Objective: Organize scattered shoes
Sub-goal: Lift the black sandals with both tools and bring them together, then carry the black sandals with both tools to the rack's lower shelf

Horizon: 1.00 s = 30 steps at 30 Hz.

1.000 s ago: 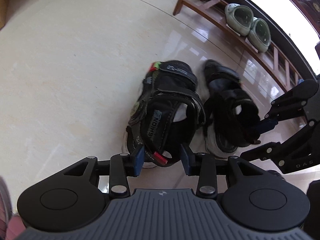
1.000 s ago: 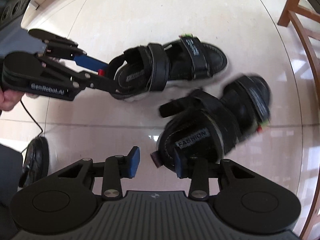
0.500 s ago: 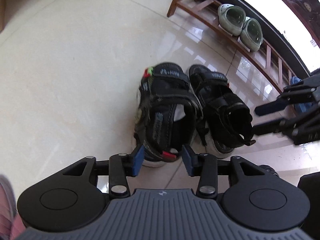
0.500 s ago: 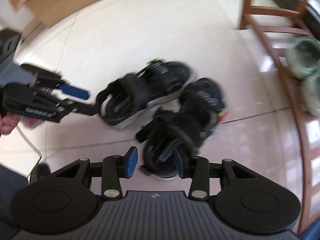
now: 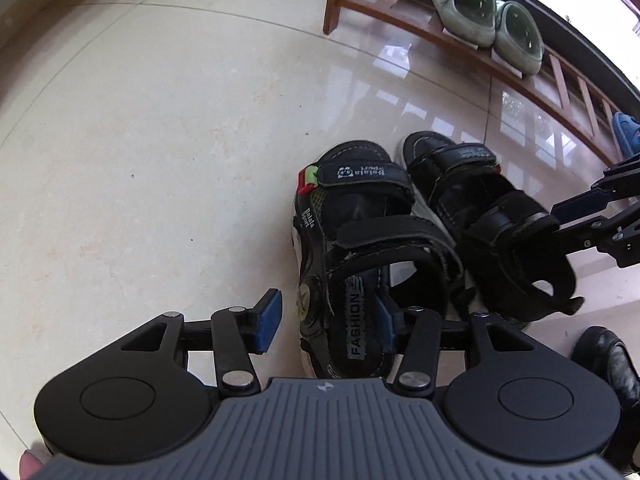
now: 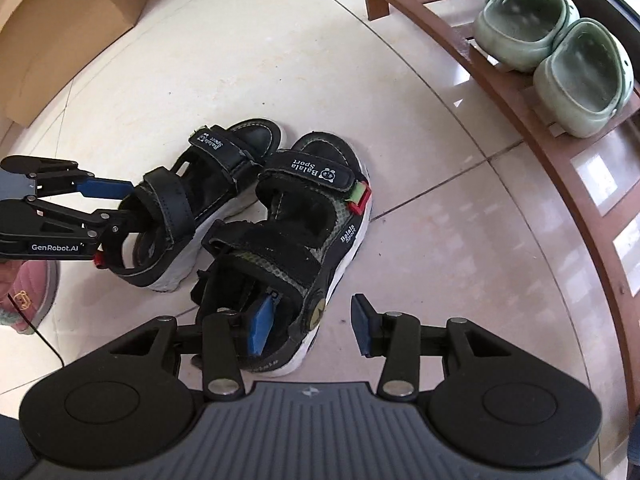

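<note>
Two black strap sandals stand side by side on the tiled floor, toes toward the wooden rack. In the left wrist view my left gripper (image 5: 326, 320) is open, its fingers either side of the heel wall of the left sandal (image 5: 360, 248); the right sandal (image 5: 492, 220) is beside it. In the right wrist view my right gripper (image 6: 312, 326) is open, one finger inside the heel of the right sandal (image 6: 304, 240), one outside. The left gripper (image 6: 108, 208) shows there at the left sandal's (image 6: 192, 200) heel.
A low wooden shoe rack (image 6: 560, 160) runs along the right with two pale green clogs (image 6: 560, 52) on it. A cardboard box (image 6: 60, 20) stands at the far left. A pink slipper (image 6: 28, 292) lies at the left, a black shoe (image 5: 608, 364) at the near right.
Both sandals were carried toward the rack and set down side by side. Both grippers have opened wider around the heels they were gripping.
</note>
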Tool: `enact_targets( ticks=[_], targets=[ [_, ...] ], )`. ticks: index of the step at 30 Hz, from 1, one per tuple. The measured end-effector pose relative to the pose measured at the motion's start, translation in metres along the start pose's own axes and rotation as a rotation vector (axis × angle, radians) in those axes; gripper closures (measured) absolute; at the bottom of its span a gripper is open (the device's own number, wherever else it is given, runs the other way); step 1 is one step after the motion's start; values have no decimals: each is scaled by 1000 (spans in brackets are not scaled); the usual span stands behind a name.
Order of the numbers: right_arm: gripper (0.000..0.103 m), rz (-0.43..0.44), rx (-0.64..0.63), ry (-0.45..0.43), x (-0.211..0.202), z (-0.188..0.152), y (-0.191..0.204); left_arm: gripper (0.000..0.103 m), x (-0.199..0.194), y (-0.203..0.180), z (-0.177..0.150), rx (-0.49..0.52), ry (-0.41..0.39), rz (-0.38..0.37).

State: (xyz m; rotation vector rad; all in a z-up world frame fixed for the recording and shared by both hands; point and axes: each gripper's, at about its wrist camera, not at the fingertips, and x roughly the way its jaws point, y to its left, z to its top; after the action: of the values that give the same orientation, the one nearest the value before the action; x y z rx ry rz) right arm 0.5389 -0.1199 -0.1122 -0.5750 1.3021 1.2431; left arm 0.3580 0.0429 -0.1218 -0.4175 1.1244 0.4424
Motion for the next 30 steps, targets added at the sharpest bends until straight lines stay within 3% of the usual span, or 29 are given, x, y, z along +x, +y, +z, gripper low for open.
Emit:
enact_targets(
  ticks=[10, 12, 14, 19, 30],
  targets=[
    [55, -65, 17, -50, 24, -1, 13, 55, 17, 4, 2, -31, -26, -31],
    [60, -67, 35, -50, 28, -1, 12, 56, 20, 6, 2, -40, -34, -32],
    [78, -59, 71, -45, 33, -2, 10, 73, 22, 7, 1, -49, -42, -33],
    [82, -26, 170, -64, 32, -5, -1, 86, 19, 8, -3, -58, -81, -41],
    [84, 58, 379, -131, 1, -15, -28, 87, -9, -13, 17, -26, -196, -102]
  ],
)
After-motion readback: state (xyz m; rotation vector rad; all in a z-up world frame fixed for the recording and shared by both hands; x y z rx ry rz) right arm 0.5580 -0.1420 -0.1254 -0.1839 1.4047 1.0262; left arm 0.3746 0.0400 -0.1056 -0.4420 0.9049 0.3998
